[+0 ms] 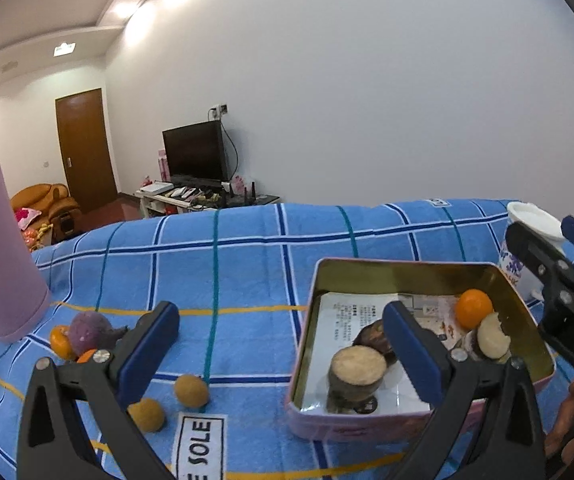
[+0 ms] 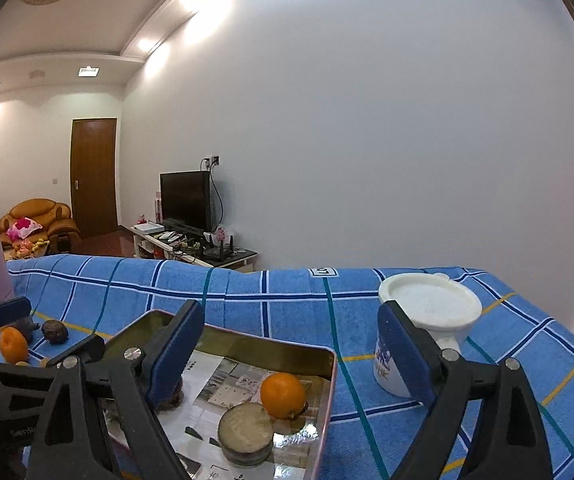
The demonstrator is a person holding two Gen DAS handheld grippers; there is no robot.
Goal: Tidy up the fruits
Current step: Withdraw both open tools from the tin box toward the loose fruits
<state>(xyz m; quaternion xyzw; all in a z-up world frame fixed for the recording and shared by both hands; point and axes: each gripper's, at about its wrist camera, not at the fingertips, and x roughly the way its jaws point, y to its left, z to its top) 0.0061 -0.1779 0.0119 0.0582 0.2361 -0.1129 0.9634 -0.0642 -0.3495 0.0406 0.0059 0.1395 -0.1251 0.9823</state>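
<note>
Blue plaid cloth [image 1: 247,280] covers surface; tin [image 1: 525,312] at 3 o'clock holds orange [image 1: 474,308] and cut pieces. Left tongs [image 1: 283,348] and right tongs [image 2: 291,344] both apart, empty. Loose brown fruits [image 1: 191,390] at 7 o'clock: small, round, likely light and prone to roll; pinch across middle.

The tin [image 1: 515,292] is glossy metal, gold-toned inside, with printed paper [image 1: 347,320] lining its floor. A blue checked terry cloth [image 1: 247,264] covers the worktop, matt and nubby. The orange [image 1: 474,308] has smooth, shiny peel; the cut fruit [image 1: 357,368] shows a pale, matt face. The white cup [image 2: 431,304] looks like plastic.
</note>
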